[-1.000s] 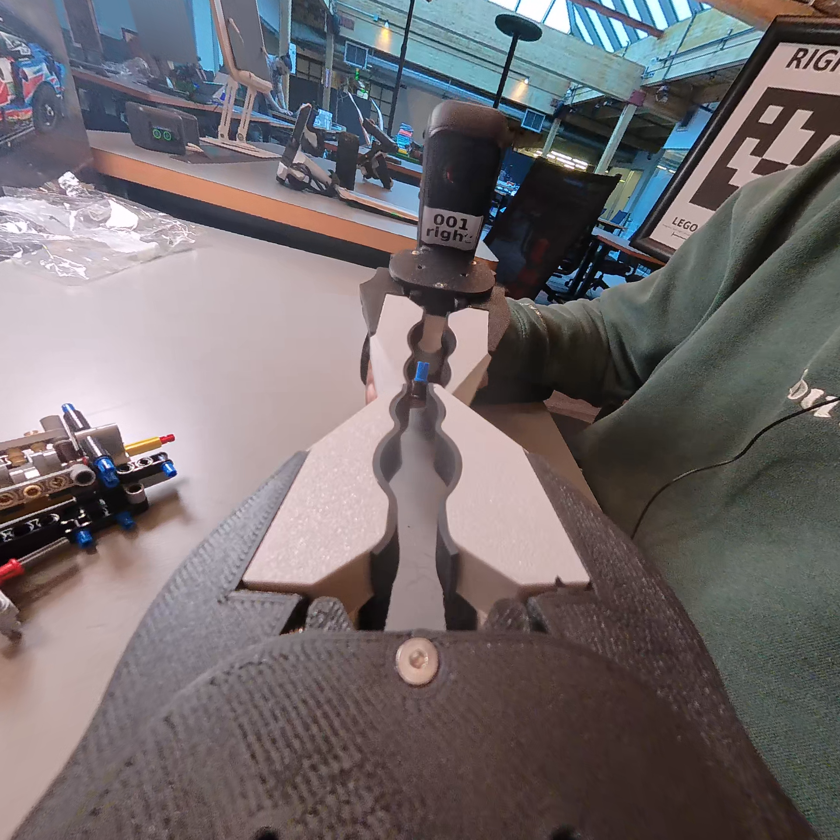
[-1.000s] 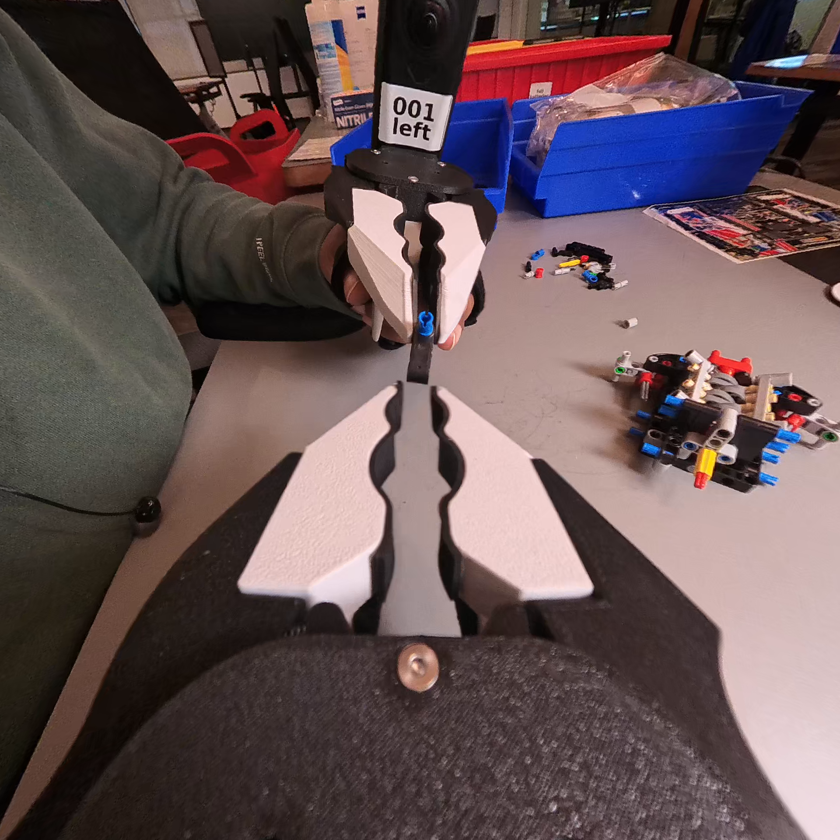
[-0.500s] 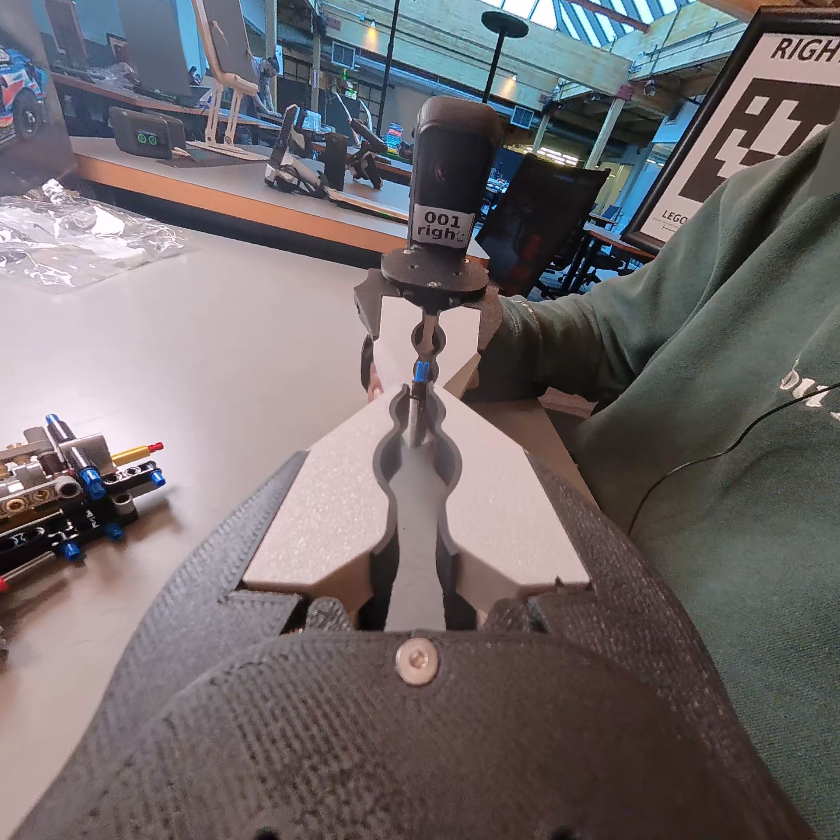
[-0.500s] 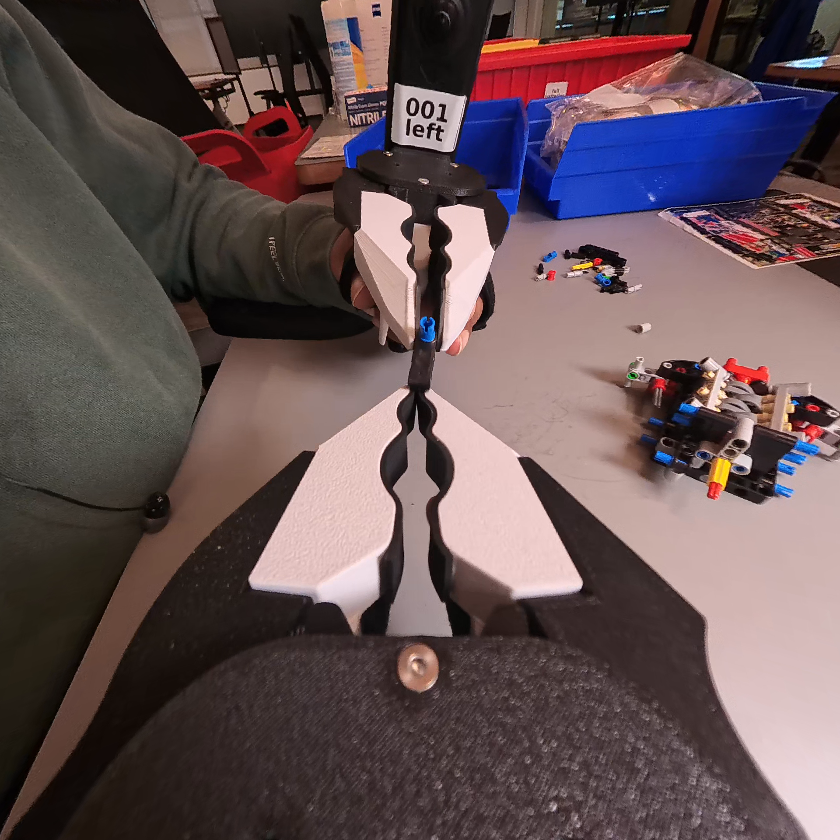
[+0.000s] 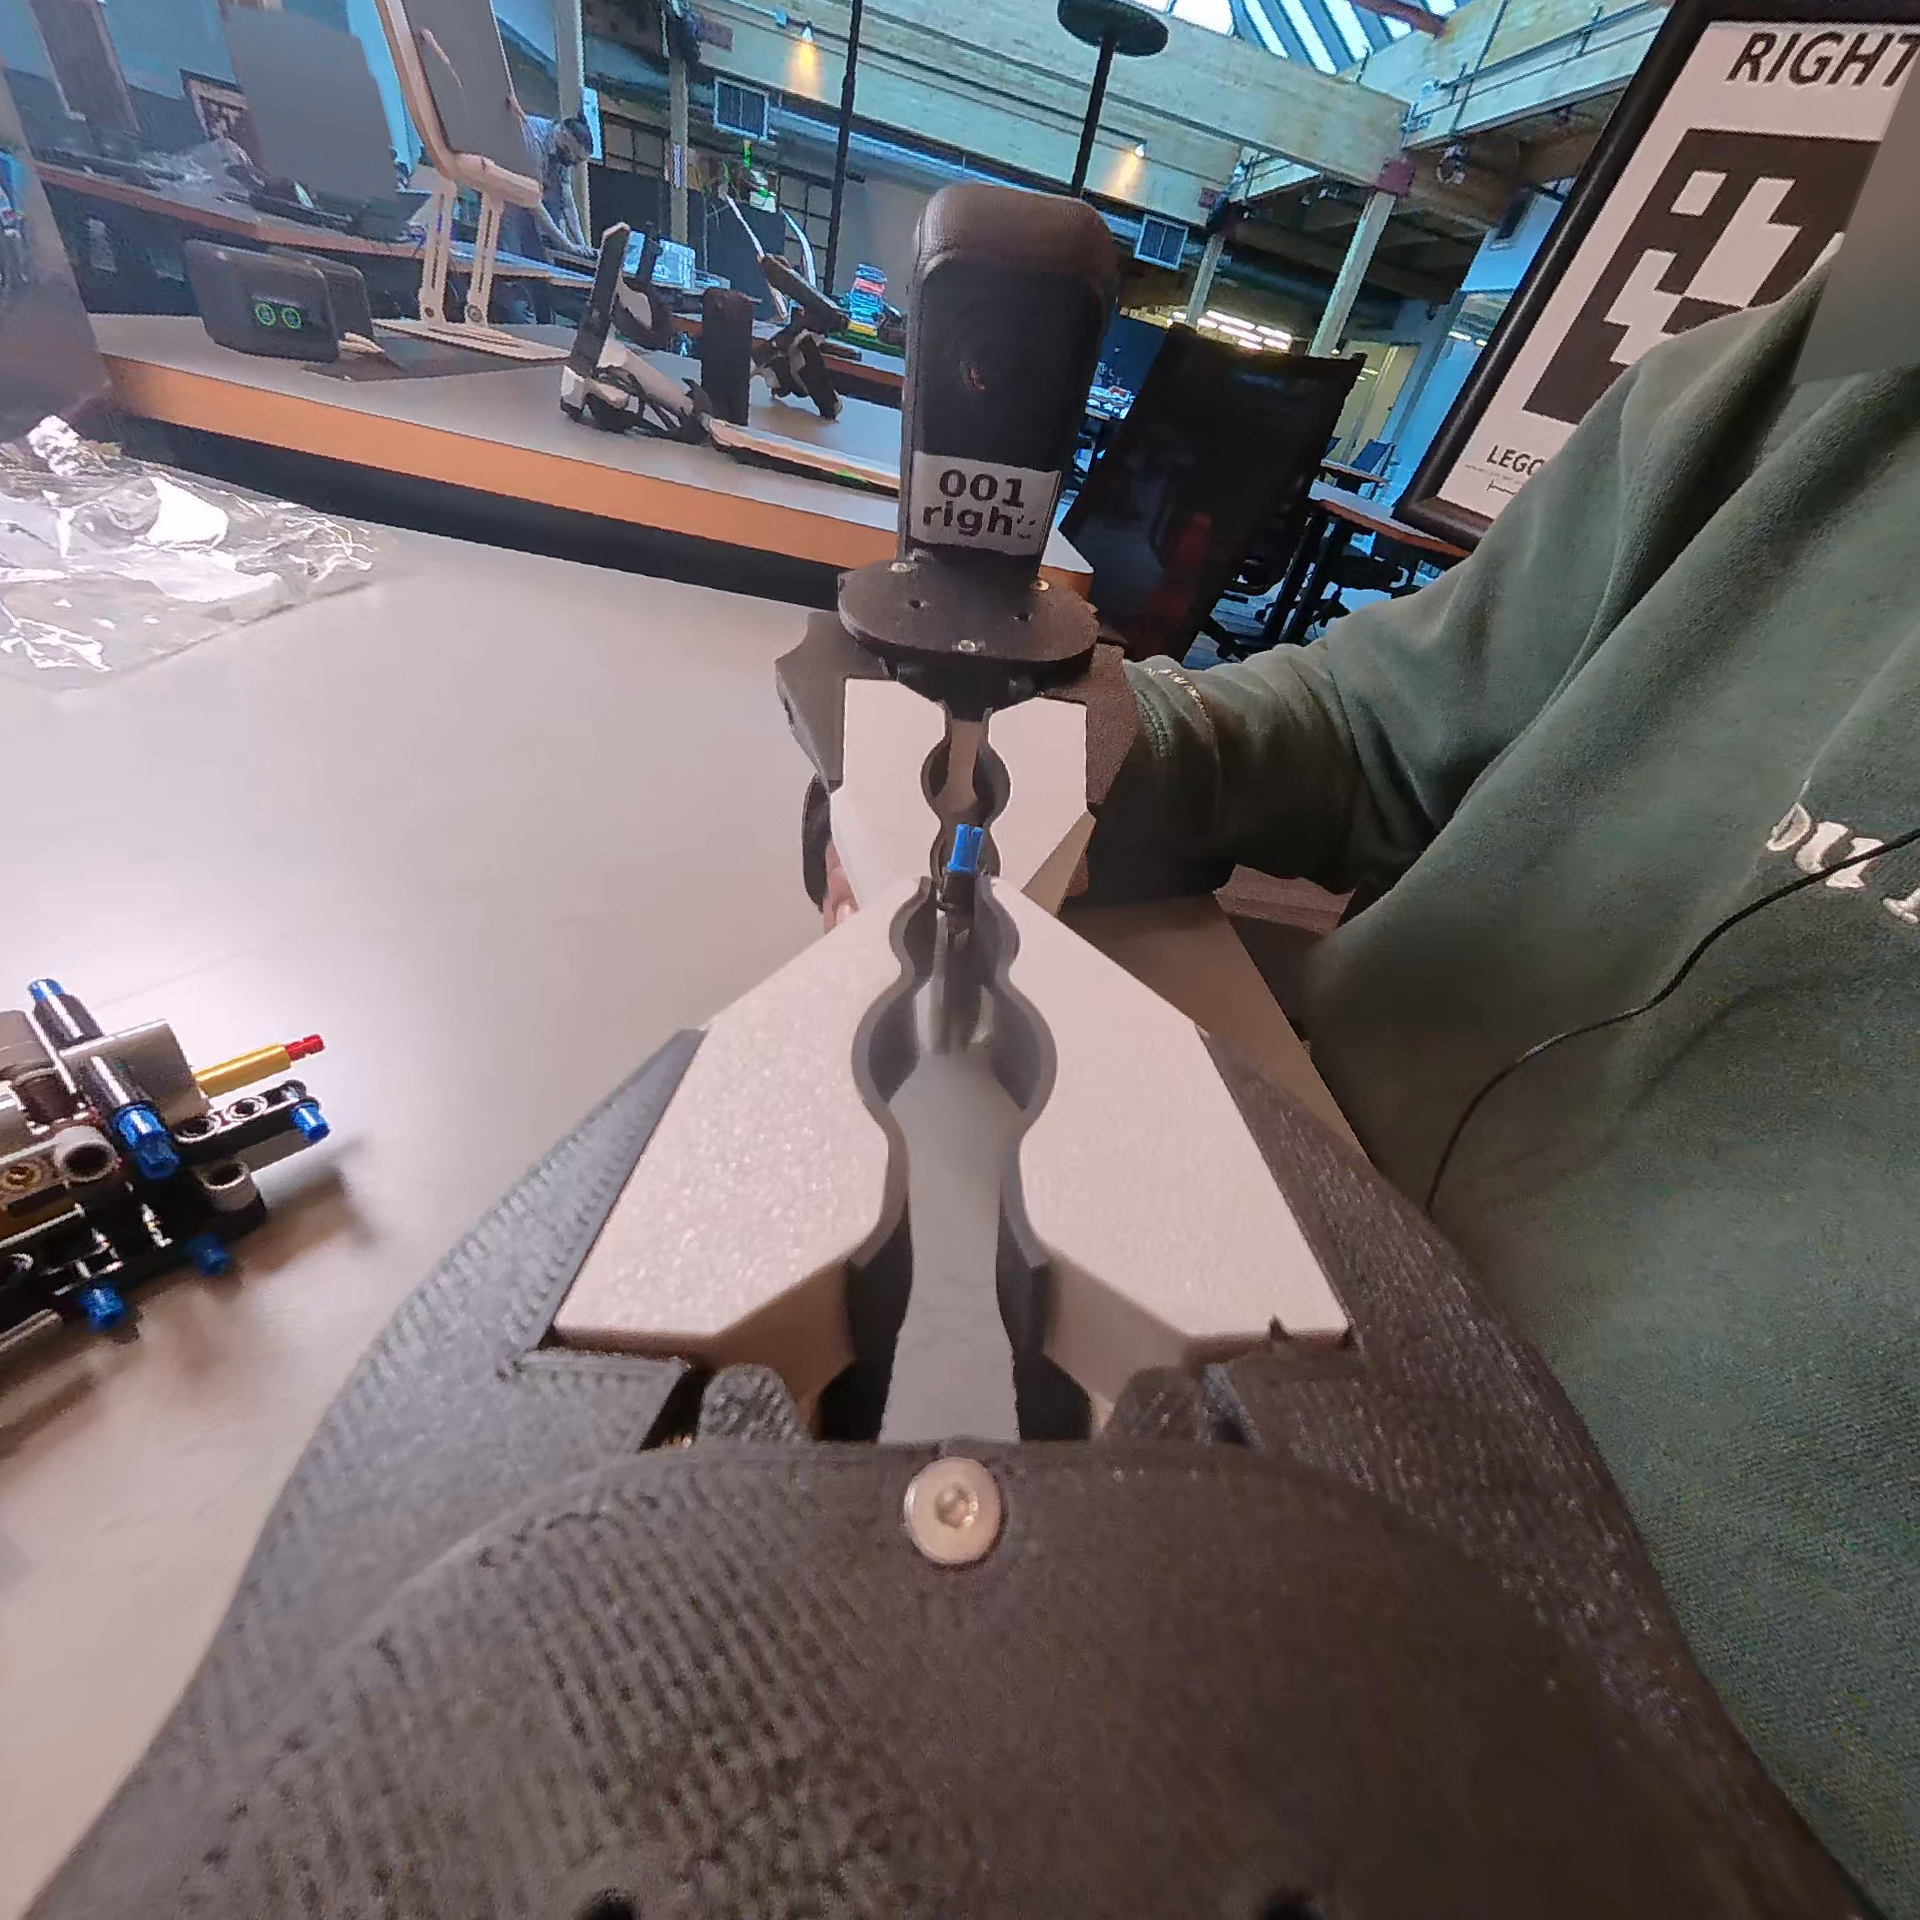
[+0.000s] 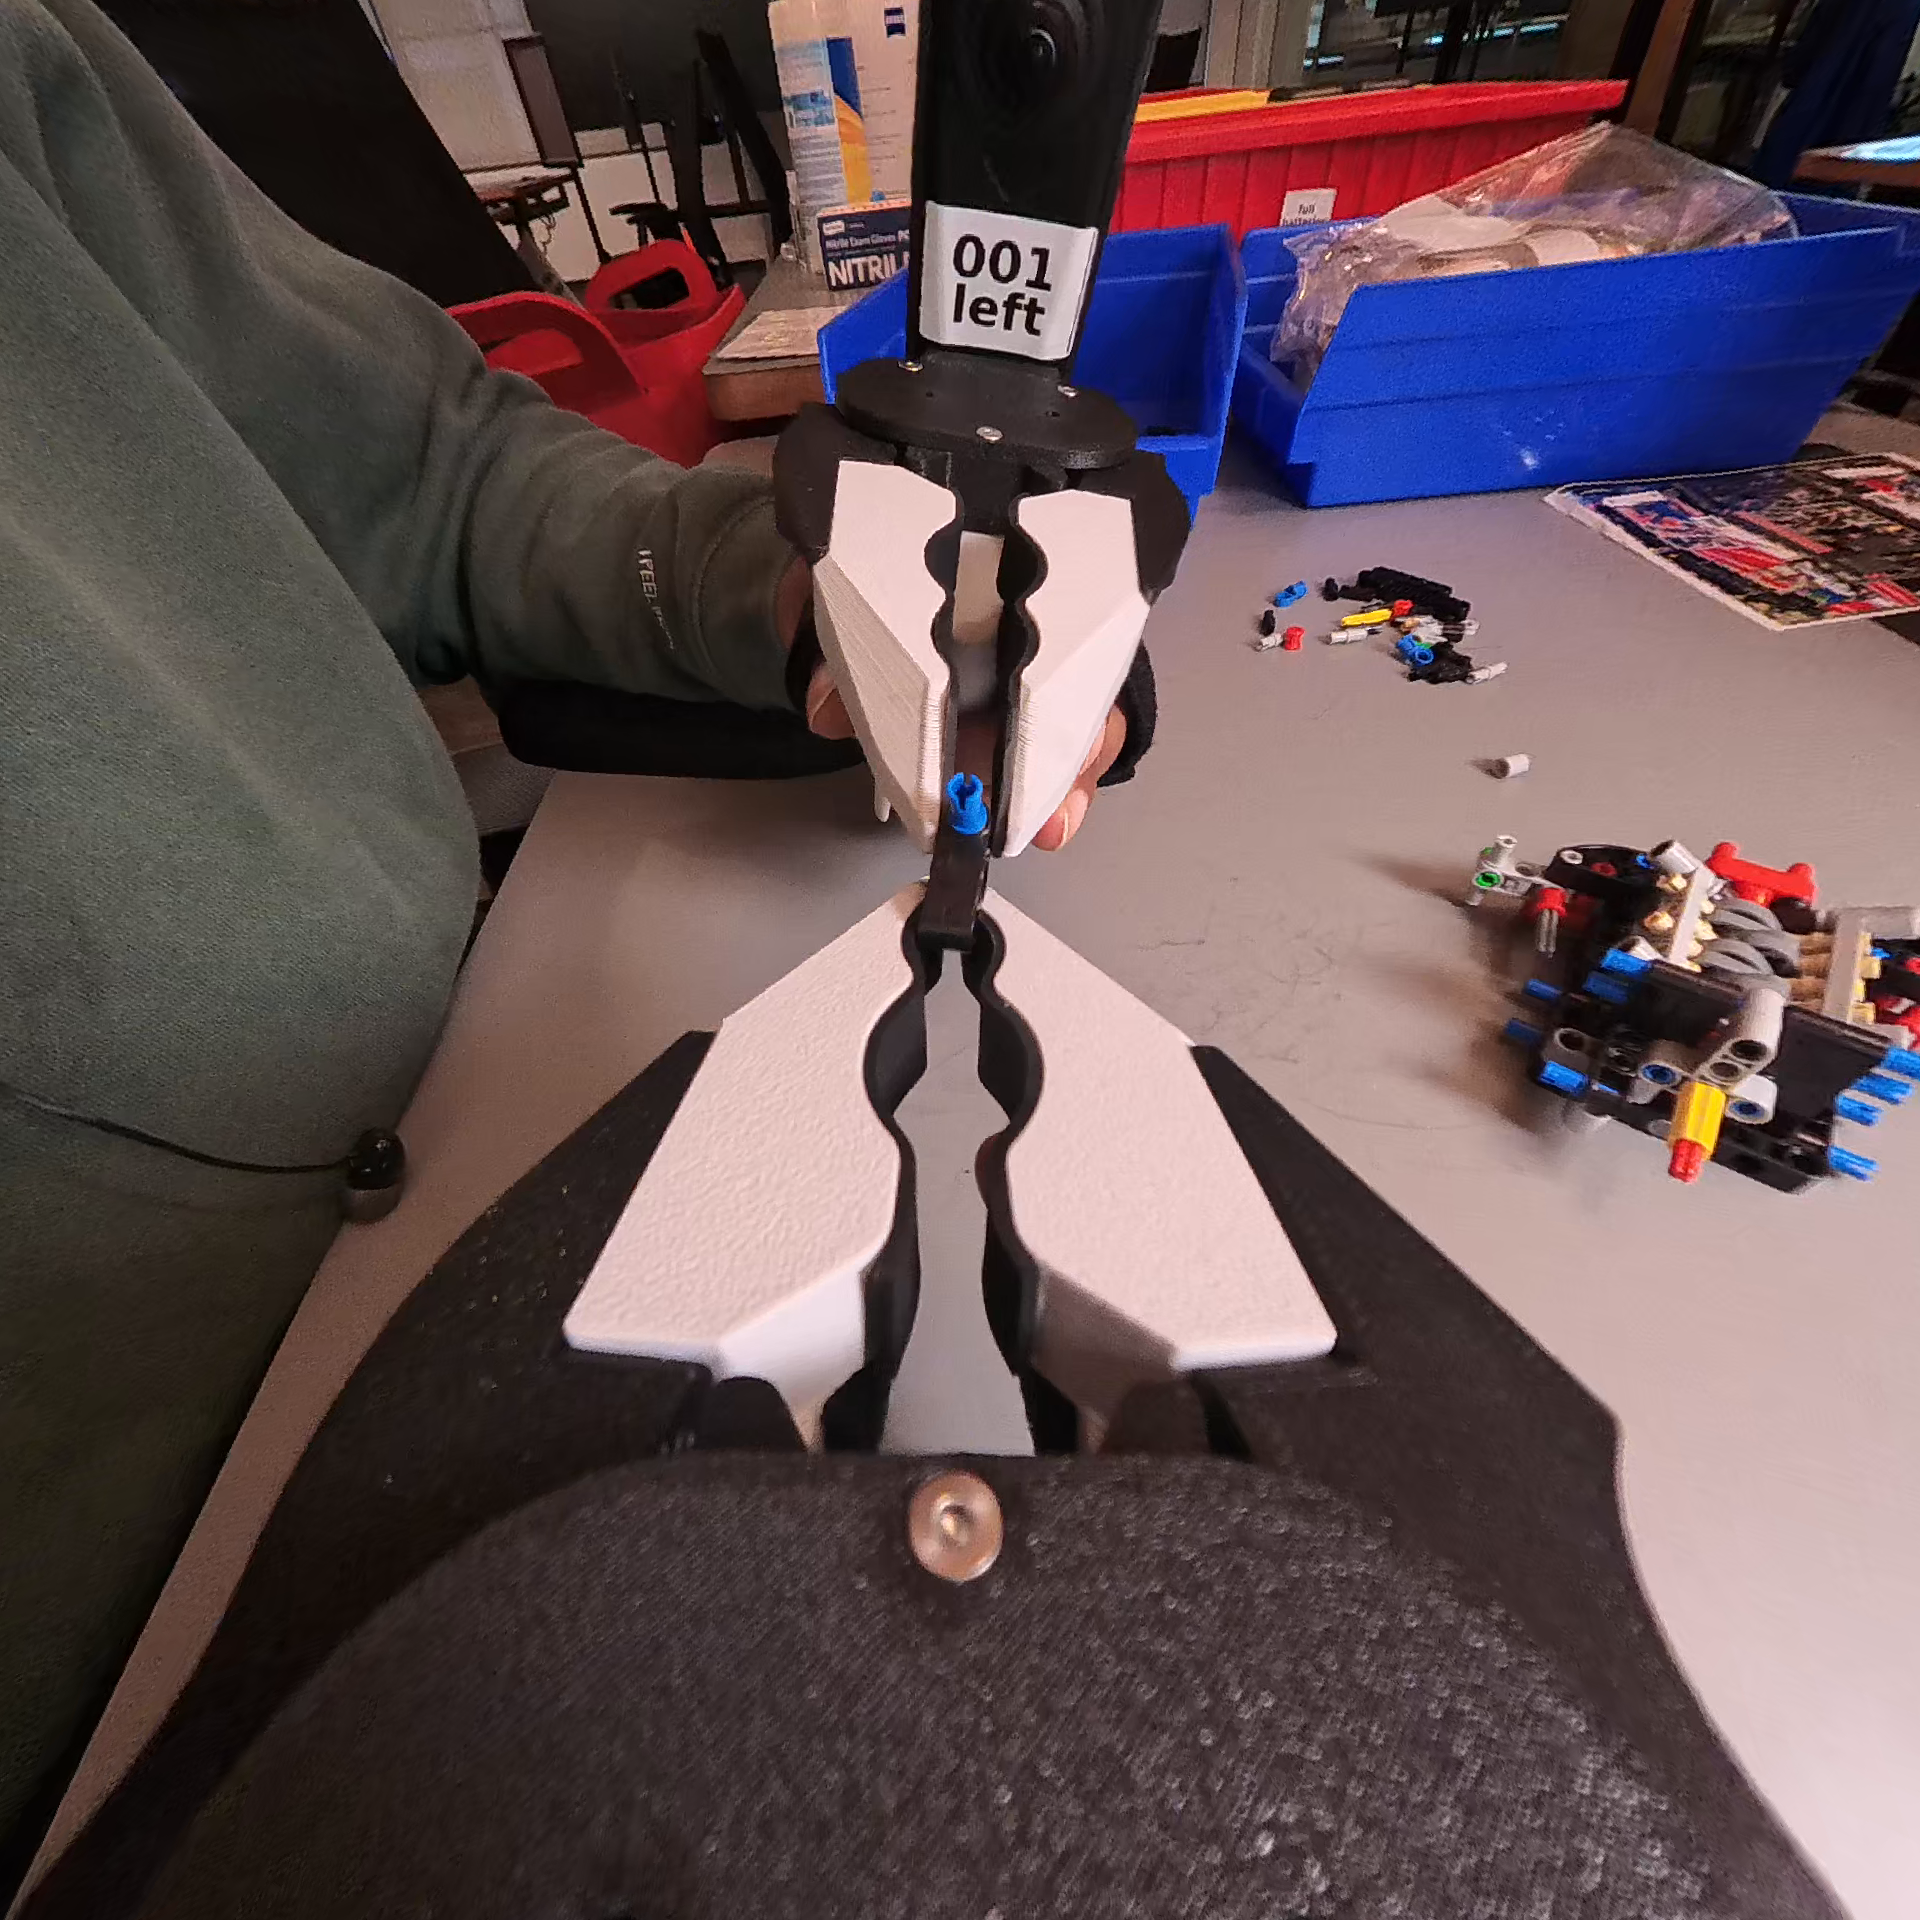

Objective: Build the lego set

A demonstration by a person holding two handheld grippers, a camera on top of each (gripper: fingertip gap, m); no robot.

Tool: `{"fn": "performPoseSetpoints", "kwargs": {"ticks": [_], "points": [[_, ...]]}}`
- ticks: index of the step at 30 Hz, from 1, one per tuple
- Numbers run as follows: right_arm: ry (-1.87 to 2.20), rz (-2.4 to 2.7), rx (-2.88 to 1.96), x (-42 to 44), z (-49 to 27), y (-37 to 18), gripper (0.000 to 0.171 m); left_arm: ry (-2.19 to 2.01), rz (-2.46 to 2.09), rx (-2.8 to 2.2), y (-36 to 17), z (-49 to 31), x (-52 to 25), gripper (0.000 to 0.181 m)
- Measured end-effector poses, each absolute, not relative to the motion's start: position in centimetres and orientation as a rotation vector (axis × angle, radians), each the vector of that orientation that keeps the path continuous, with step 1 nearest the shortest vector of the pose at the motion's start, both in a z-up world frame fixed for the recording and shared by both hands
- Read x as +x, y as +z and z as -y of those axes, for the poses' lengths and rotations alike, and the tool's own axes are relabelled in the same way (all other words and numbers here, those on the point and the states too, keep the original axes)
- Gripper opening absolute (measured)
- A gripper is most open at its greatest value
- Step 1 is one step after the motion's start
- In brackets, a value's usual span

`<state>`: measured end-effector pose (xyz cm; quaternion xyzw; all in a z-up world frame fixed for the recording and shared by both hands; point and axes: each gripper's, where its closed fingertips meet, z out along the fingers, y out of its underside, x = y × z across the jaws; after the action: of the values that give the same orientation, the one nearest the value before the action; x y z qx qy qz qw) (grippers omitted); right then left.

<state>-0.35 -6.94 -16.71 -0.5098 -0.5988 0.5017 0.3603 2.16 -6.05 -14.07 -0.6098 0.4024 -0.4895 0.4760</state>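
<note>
Right gripper (image 6: 951, 935) is pinched tight on the lower end of a small black beam (image 6: 958, 888), held in the air between the two tools, and a blue pin (image 6: 964, 805) sticks out of the beam's far end, right at the tips of the left gripper (image 6: 961, 831). The left jaws stand nearly together around that pin end, though whether they truly bite on it I cannot tell from either angle. This reads as a mid-air step: seating or adjusting the pin in the beam before the piece joins the build. The next move likely calls for a straight, steady squeeze along the pin's axis while the right tool keeps the beam from twisting; any tilt could pop the pin free. Out to the side, the half-built model (image 6: 1704, 1013) sits on the grey table (image 6: 1351, 1403), well apart from both tools. The right wrist view also takes in loose parts (image 6: 1382, 629), a printed sheet (image 6: 1756, 535) and blue bins (image 6: 1579, 343) beyond. The left wrist view shows none of those, offering instead a crumpled clear bag (image 5: 145, 561) and the right tool's face head-on.
</note>
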Motion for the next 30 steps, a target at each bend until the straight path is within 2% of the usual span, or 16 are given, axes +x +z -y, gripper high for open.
{"fn": "performPoseSetpoints", "kwargs": {"ticks": [9,30], "points": [[1.146,1.512,-1.349,0.2,4.8,-16.9,0.0,-1.135,-0.916,-1.578,-15.0,4.3,1.0,0.004],[1.093,1.46,-1.409,0.1,3.4,-17.4,0.0,-1.024,-0.851,-1.611,-15.1,2.7,-0.2,0.0]]}}
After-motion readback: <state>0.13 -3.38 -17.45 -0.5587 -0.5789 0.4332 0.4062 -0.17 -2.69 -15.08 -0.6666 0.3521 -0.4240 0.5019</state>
